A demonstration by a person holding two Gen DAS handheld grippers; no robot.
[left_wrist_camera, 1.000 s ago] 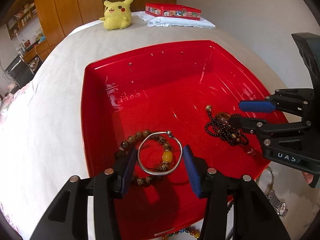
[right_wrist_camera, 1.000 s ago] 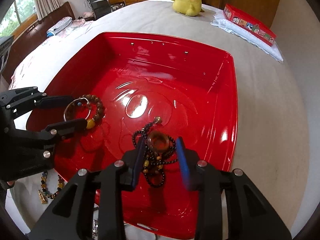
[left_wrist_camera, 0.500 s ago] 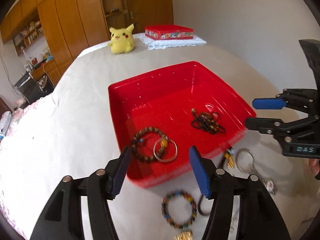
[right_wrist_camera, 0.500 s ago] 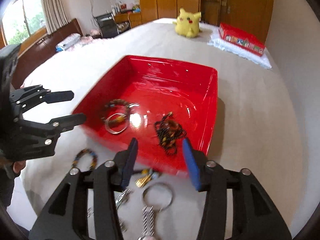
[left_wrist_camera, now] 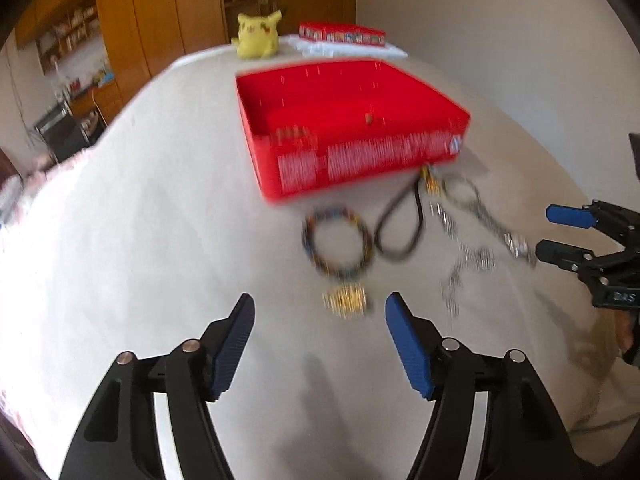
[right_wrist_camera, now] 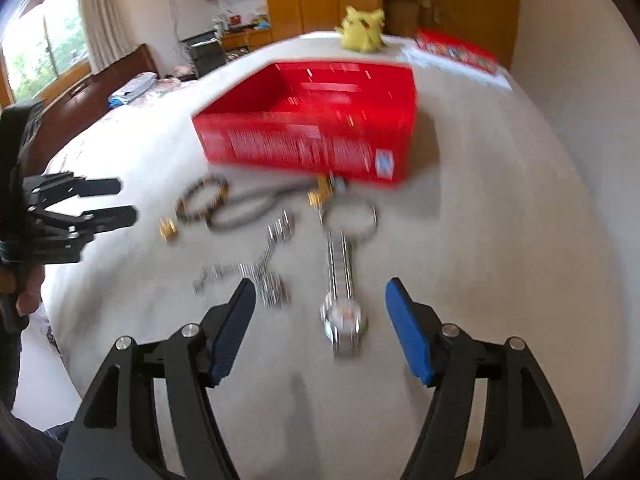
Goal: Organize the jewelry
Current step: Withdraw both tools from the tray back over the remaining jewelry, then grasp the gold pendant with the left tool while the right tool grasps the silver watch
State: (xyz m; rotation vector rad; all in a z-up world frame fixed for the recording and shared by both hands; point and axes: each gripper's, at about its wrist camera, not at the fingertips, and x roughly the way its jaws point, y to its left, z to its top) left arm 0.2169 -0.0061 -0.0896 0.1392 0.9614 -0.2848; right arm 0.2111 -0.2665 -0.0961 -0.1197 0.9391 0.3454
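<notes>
- Bed: a pale sheet fills both views and bears everything listed below.
- Tray: red, open-topped, at 12 o'clock of both grippers, well apart from each. Motion blur hides most of what lies in it; a few small beads show above the near wall in the left view.
- Plush: yellow, at 11 o'clock beyond the tray.
- Box: red, flat, resting on folded white cloth at 12 o'clock beyond the tray.
- Left gripper: blue pads well apart and opening, nothing between them; it hangs over bare sheet. In the right view it stands at 9 o'clock.
- Right gripper: pads well apart and opening, touching nothing. In the left view it stands at 3 o'clock.
- Watch: steel, its face on the sheet between the right pads, its band running toward 12 o'clock.
- Bracelet: multicoloured beads, on the sheet at 12 o'clock of the left gripper, between it and the tray.
- Cord: a dark loop just beside the bracelet at its 3 o'clock.
- Ring: a thin metal hoop at the far end of the watch band, near the tray wall.
- Chain: silver links at 10 o'clock of the watch face.
- Charm: gold, just at 6 o'clock of the bracelet.
</notes>
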